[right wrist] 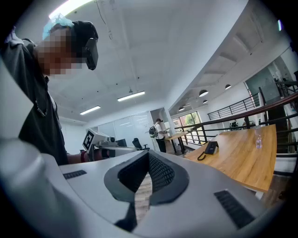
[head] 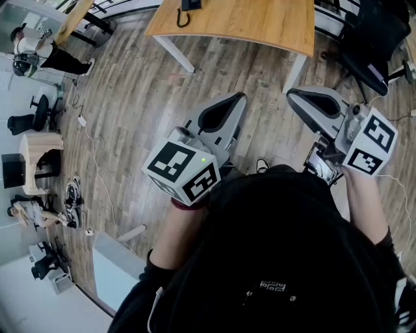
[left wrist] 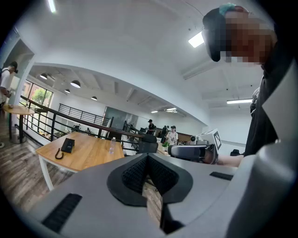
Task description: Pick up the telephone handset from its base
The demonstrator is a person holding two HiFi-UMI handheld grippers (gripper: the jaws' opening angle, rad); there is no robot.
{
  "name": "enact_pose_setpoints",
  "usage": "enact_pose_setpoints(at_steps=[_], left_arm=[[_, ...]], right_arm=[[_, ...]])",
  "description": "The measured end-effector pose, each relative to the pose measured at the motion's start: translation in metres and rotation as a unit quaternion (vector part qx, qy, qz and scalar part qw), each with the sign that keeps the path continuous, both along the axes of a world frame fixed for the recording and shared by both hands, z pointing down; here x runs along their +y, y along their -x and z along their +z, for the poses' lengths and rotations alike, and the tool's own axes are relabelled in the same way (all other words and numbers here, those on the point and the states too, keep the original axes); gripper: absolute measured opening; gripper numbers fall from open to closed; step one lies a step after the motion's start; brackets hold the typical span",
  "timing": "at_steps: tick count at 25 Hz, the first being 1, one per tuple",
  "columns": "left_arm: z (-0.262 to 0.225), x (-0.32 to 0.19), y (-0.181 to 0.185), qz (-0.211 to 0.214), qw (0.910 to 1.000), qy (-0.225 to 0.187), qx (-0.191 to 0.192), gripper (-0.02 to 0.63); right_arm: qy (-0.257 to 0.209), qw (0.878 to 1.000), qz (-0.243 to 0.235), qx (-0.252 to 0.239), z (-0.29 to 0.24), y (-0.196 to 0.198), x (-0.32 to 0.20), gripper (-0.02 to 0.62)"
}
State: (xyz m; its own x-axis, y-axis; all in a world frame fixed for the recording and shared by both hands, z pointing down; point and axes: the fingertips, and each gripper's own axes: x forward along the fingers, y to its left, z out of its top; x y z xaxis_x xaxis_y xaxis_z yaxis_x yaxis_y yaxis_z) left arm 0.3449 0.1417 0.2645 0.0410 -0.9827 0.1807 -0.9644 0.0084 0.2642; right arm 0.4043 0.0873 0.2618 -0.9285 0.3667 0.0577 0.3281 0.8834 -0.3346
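Observation:
The black telephone (head: 190, 5) sits on the wooden table (head: 260, 26) at the top of the head view, its handset lying on the base and its cord curling off to the left. It also shows as the telephone (left wrist: 68, 145) in the left gripper view and the telephone (right wrist: 211, 148) in the right gripper view. My left gripper (head: 242, 96) and right gripper (head: 292, 93) are held side by side over the floor, well short of the table. Both point toward it. The left gripper (left wrist: 148, 157) is shut and empty, and the right gripper (right wrist: 149, 154) looks the same.
A clear bottle (left wrist: 111, 145) stands on the table to the right of the phone. A black office chair (head: 370, 45) is by the table's right end. A white cable (head: 91, 156) runs along the wood floor at left, and a person (head: 39, 55) stands at far left. A railing (left wrist: 70, 118) runs behind the table.

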Motion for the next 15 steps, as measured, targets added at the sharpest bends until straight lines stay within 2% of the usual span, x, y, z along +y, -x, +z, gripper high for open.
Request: enact_pose_setpoints(at_steps=[6, 10, 15], left_arm=[[-0.005, 0.012, 0.012, -0.017, 0.9998, -0.01, -0.005, 0.005], [-0.006, 0.022, 0.018, -0.026, 0.9996, -0.013, -0.006, 0.005], [-0.009, 0.031, 0.024, -0.043, 0.9989, -0.019, -0.004, 0.005]], right_arm=[[-0.006, 1.0, -0.016, 0.002, 0.002, 0.01, 0.008, 0.015], [-0.032, 0.999, -0.031, 0.005, 0.004, 0.019, 0.017, 0.015], [-0.015, 0.999, -0.05, 0.005, 0.003, 0.022, 0.025, 0.015]])
